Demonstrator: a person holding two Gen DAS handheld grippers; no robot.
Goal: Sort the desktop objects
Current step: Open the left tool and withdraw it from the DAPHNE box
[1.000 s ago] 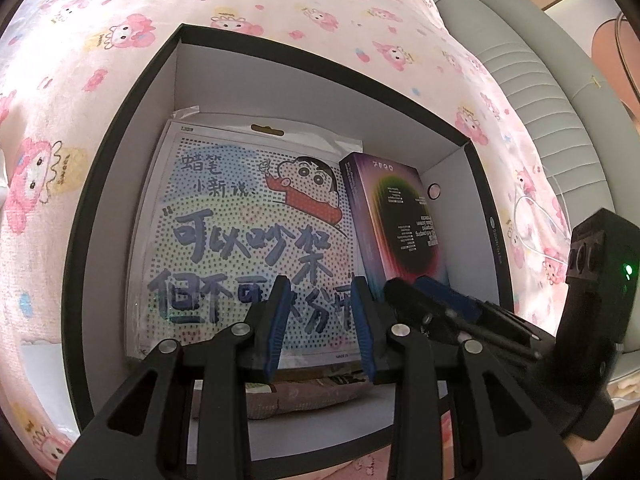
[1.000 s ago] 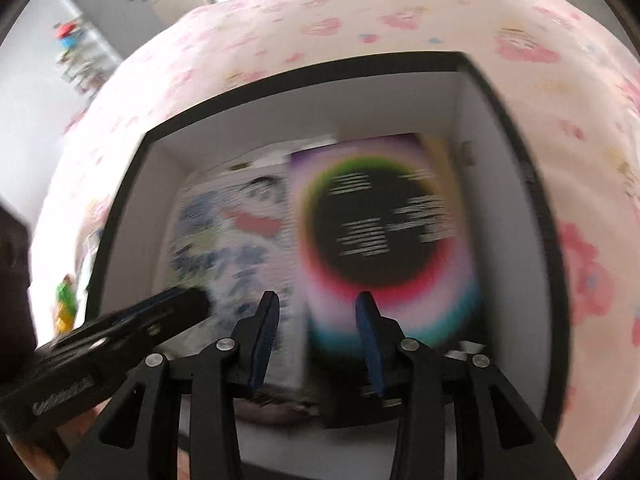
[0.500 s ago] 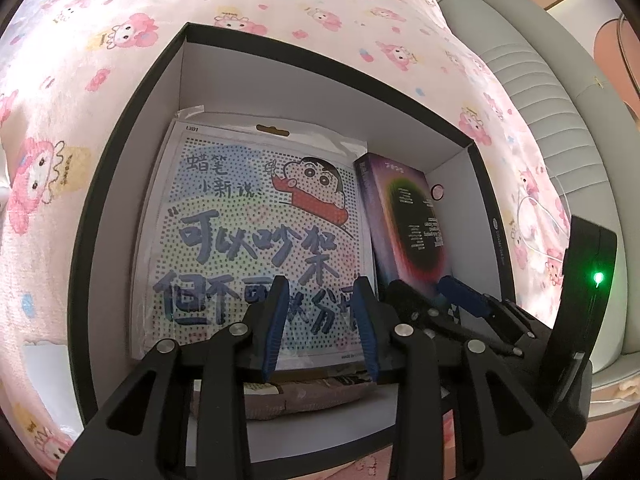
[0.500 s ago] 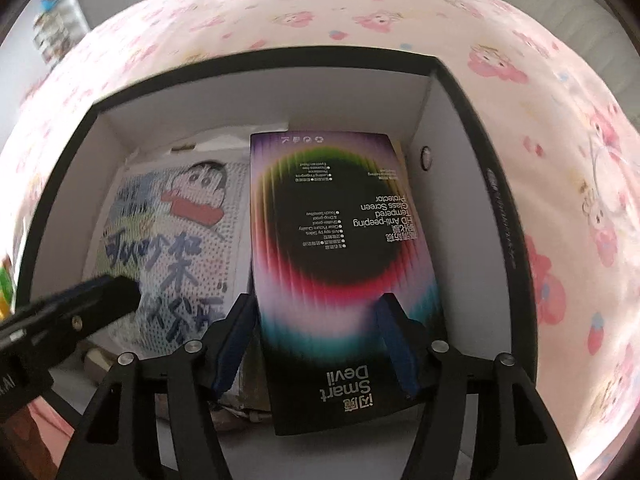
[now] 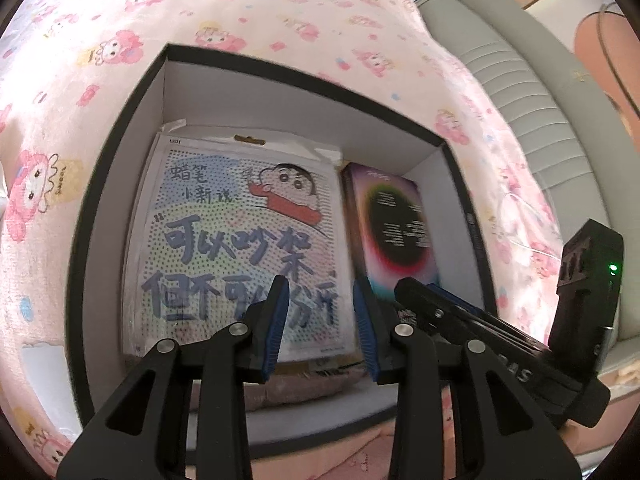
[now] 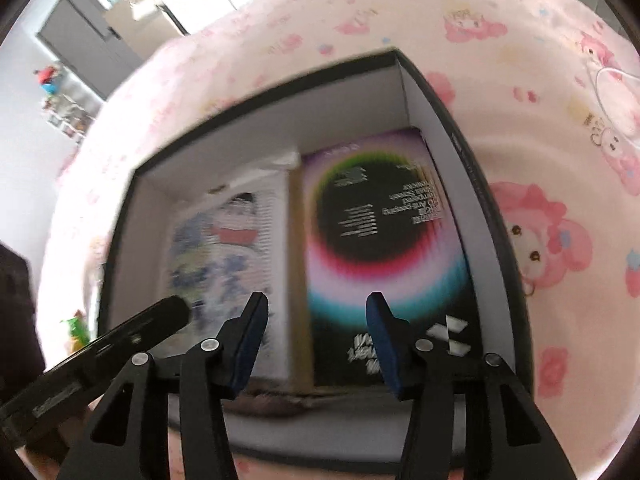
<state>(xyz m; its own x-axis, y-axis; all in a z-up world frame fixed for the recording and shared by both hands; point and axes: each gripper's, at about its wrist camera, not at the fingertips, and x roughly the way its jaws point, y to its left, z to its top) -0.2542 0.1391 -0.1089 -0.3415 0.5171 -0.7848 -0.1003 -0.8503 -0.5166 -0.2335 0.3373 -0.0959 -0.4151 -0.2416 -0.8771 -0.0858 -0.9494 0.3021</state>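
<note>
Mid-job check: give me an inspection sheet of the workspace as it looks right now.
Surface: pink cartoon cloth.
Job's things: open black box holds cartoon pack beside rainbow box, lying flat.
Clutter: pinkish pouch at the box's near wall.
Tools: left tool open, empty; right tool open, jaws just closing, nothing gripped.
Cables: thin white cable on cloth.
Surroundings: pale cushions; shelf of toys.

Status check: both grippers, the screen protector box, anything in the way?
Left hand-held gripper open, empty. Right hand-held gripper open, jaws just closing, empty. Screen protector box flat in black storage box, beside cartoon packet. Nothing blocking.
</note>
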